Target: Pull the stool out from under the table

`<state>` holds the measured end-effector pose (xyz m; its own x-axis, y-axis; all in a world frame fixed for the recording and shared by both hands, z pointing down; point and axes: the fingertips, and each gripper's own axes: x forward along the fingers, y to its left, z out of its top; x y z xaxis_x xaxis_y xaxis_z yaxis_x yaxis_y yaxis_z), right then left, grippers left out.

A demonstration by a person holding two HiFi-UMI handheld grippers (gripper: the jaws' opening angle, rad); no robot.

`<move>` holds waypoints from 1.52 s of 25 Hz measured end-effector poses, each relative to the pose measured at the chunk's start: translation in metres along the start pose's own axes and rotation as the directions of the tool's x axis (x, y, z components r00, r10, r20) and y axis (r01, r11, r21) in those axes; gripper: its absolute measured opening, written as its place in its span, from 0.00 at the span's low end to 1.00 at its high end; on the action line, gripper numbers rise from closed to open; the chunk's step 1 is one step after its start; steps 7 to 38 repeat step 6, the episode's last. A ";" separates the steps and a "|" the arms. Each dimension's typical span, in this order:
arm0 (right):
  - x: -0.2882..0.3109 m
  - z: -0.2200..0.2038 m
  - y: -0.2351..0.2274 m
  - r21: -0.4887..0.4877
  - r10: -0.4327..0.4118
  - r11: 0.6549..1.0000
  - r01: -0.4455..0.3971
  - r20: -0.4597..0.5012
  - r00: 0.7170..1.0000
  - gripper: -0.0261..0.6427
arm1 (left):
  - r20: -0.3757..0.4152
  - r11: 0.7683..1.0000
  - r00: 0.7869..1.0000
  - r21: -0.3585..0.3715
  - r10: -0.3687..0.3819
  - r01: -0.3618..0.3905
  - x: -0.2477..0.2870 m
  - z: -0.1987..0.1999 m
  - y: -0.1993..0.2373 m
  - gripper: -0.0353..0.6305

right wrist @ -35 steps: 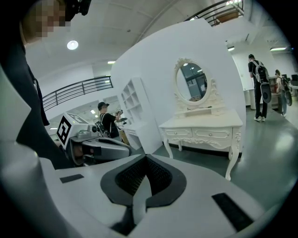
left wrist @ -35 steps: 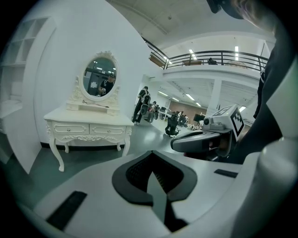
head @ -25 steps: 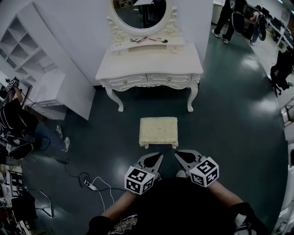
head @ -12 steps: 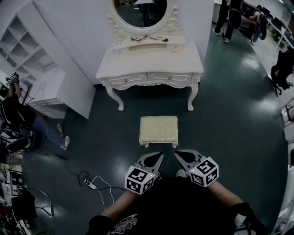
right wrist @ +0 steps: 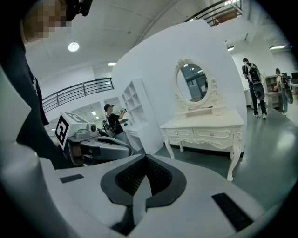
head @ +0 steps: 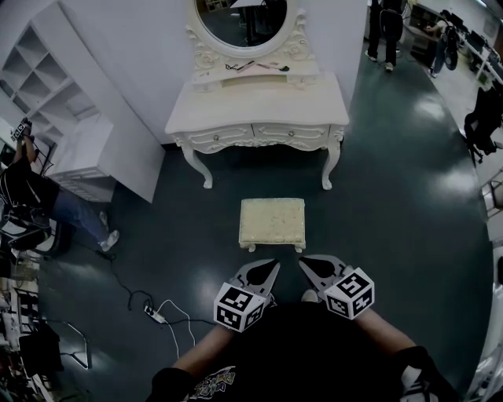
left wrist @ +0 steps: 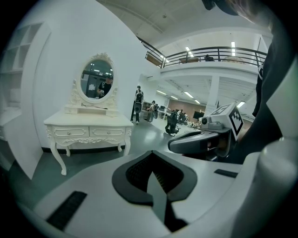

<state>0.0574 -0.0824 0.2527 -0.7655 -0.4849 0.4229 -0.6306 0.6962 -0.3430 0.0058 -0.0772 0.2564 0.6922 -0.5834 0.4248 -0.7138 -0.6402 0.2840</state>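
Stool [head: 272, 224]: squarish, cream, textured cushioned top, short legs; on glossy dark floor [head: 393, 196] at 6 o'clock of desk [head: 255, 106], clear of it.
Desk: white, carved, curved legs, oval mirror [head: 242, 20].
Left gripper [head: 271, 268], right gripper [head: 305, 265]: fingers clenched, empty, 6 o'clock of stool, apart.

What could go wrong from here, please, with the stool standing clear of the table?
1. The stool stands just ahead of the person, apart from the table: a step forward might trip on it.
2. A corded power strip lies on the floor to the left and could catch a foot.
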 end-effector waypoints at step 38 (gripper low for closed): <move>-0.001 -0.001 0.002 -0.001 0.000 1.000 0.000 0.003 1.000 0.08 | 0.001 1.000 1.000 0.001 0.000 0.000 -0.002 -0.002 -0.002 0.06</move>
